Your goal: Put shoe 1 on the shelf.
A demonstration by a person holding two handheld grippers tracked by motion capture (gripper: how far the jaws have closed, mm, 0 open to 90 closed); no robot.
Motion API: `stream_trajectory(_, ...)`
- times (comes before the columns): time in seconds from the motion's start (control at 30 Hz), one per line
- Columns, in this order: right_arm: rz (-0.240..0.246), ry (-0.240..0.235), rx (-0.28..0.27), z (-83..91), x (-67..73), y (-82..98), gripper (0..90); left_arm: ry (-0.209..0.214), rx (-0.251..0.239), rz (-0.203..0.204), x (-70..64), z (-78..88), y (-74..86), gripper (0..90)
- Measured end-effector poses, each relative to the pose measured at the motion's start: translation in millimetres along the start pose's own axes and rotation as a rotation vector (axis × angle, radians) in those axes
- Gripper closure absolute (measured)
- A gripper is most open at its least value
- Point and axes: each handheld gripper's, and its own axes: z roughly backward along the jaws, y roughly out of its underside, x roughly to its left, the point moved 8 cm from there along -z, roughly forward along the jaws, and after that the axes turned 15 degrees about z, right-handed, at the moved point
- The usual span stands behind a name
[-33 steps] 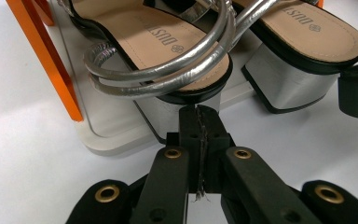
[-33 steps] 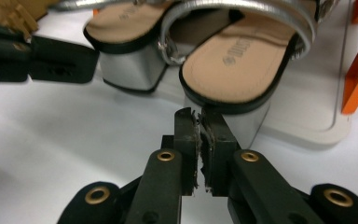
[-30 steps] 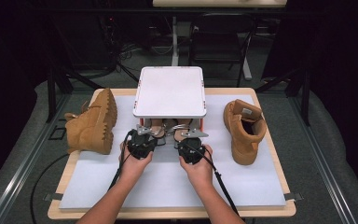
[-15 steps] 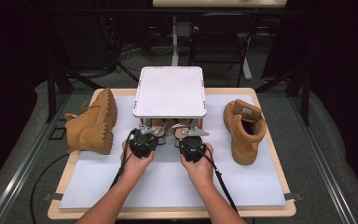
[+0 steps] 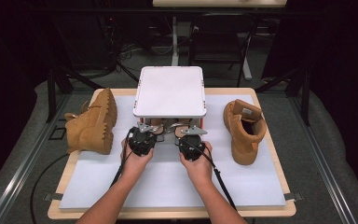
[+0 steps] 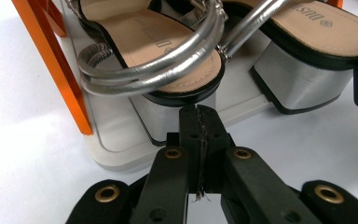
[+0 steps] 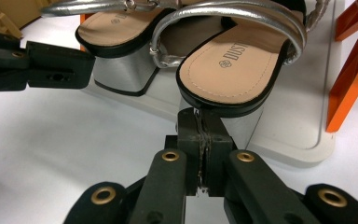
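A pair of silver strappy sandals with block heels sits on the lower tray (image 6: 116, 140) of a small rack with a white top (image 5: 170, 91) and orange legs (image 6: 60, 65). My left gripper (image 6: 199, 114) is shut with nothing between its jaws, and its tips are just in front of the heel of one sandal (image 6: 168, 46). The other sandal (image 6: 307, 42) lies to the right of it. My right gripper (image 7: 199, 116) is also shut and empty, tips close to the heel of its sandal (image 7: 233, 70). In the high view both grippers (image 5: 145, 131) (image 5: 189, 133) point at the rack's front, side by side.
A tan work boot (image 5: 93, 123) lies on its side at the left of the white mat (image 5: 168, 182). Its partner boot (image 5: 244, 130) stands upright at the right. The left gripper's closed jaws (image 7: 86, 65) reach in from the left of the right gripper view.
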Motion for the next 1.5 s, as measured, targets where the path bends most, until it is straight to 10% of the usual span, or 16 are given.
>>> stream_trajectory(0.8, -0.009, 0.025, 0.008, -15.0, -9.9, -3.0, 82.7, -0.001, -0.005, 0.005, 0.4, -1.5, 0.2, 89.9)
stream_trajectory(1.5, 0.084, 0.004, 0.072, 21.5, -11.9, 10.4, 59.9, 0.056, 0.074, 0.004, 3.6, 20.6, 16.9, 67.8)
